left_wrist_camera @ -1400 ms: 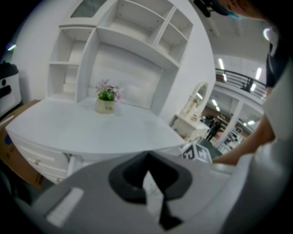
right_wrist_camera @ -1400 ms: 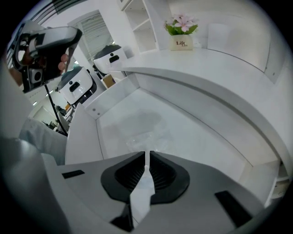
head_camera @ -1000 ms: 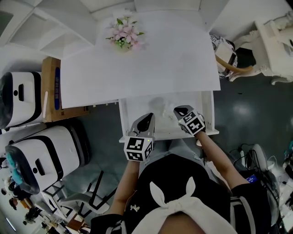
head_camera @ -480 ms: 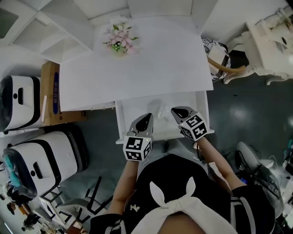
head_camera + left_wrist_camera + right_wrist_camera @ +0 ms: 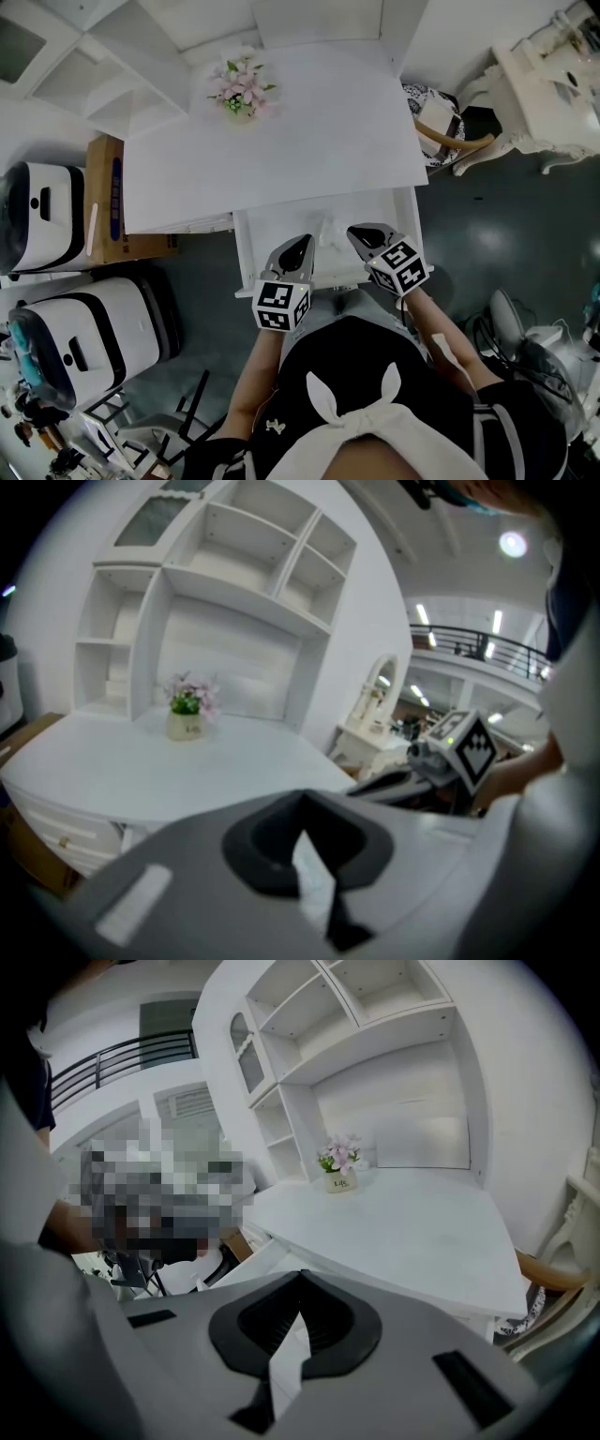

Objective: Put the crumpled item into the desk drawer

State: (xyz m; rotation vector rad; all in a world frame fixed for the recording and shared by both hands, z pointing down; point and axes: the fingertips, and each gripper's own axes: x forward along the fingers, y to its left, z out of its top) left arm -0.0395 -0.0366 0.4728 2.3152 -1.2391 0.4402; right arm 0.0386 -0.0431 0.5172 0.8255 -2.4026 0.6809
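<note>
Below, a broad white desk (image 5: pixel 281 141), backed by white open shelving (image 5: pixel 244 555). Under its near edge, the desk drawer (image 5: pixel 267 230), pulled out and white inside. On the dark floor at the left, two rounded white-and-black units (image 5: pixel 103 323) and a cardboard box (image 5: pixel 108 202) with a blue strip along it, any print there too small to read. Next in size, the left gripper (image 5: pixel 302 246) and the right gripper (image 5: pixel 360 232), side by side over the front part of the drawer, both pointed toward the desk, each with a cube (image 5: pixel 281 305) of black-and-white square markers at the back. Jaws of both drawn together at the tips, only a thin sliver of light behind, nothing caught in either. At the desk's far edge, a small flower pot (image 5: pixel 337 1182) with pink blooms and short dark script on its front, seemingly "Life" — not sharp enough to be sure. Smallest, the crumpled item (image 5: pixel 328 228): a pale wad lying in the drawer between the two sets of tips, nearer the right one — touching it or not, hard to tell.
</note>
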